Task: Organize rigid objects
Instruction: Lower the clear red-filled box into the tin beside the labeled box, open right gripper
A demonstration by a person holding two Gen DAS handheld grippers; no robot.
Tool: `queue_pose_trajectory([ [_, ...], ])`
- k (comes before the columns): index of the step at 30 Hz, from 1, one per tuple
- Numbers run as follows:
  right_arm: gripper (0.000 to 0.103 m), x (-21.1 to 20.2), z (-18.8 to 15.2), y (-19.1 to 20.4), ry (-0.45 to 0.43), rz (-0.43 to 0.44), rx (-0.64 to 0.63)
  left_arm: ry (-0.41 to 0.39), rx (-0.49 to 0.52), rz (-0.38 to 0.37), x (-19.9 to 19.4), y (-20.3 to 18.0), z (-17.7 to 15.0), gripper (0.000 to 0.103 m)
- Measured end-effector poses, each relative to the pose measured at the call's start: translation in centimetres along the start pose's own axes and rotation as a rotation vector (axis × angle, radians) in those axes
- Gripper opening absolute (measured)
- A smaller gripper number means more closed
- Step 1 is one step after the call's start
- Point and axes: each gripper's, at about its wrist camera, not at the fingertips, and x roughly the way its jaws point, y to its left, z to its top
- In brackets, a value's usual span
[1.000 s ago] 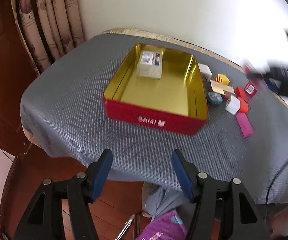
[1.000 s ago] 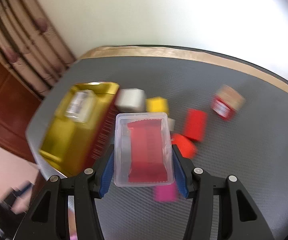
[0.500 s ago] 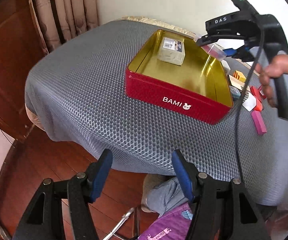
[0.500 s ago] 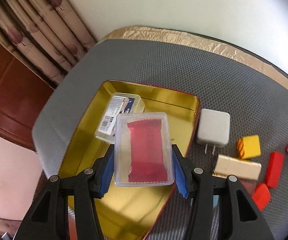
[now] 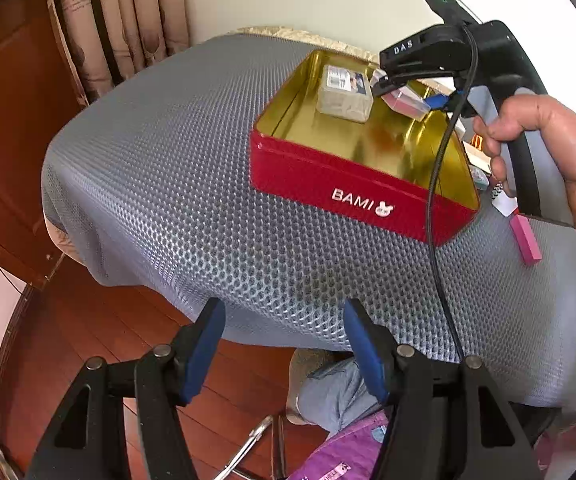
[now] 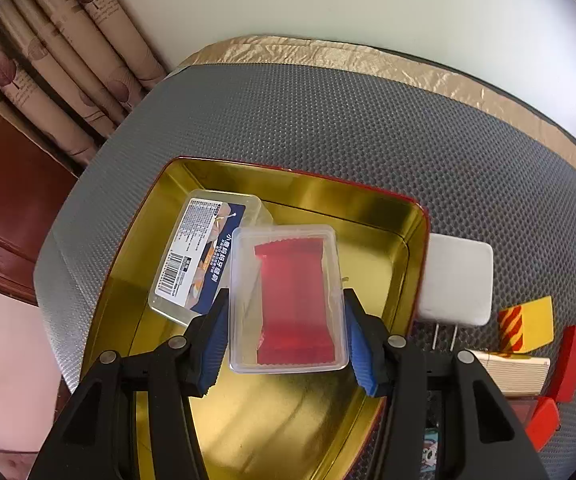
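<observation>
Blue pads of the right gripper (image 6: 285, 340) pinched a clear box (image 6: 288, 300) with something red inside, one pad on each long side. The box's long way ran straight out along the fingers, away from the camera. It hung over the gold floor of the red tin (image 6: 418, 264), and I could not tell if it touched the floor yet.

Just past it and to its left lay a box with a label (image 6: 203, 264), already in the tin. Its long way ran almost the same as the held box, tipped a little. The near corner of one looked very close to the other, so I think the held box needed to come down beside it, on the bare gold to the right.

Outside the tin, on the gray mat (image 6: 328, 120), sat a white plug (image 6: 458, 284), close by the tin's right wall.

Much farther back, off the table edge, the left gripper (image 5: 281, 344) was spread wide and held nothing. The right one was far nearer the tin.
</observation>
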Motion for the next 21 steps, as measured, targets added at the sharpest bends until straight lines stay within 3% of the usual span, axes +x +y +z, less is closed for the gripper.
queue_pose_trajectory([
  [8,0.052,0.4,-0.1,0.4,-0.014,0.009,-0.001,0.014,0.015,0.014,0.5,-0.6,-0.3,0.063],
  [11,0.059,0.0,-0.2,0.1,-0.029,0.019,0.016,0.025,0.021,0.013,0.7,-0.7,-0.4,0.063],
  [21,0.067,-5.3,-1.9,-1.7,-0.183,0.095,0.086,0.018,0.047,0.026,0.6,-1.0,-0.6,0.063],
])
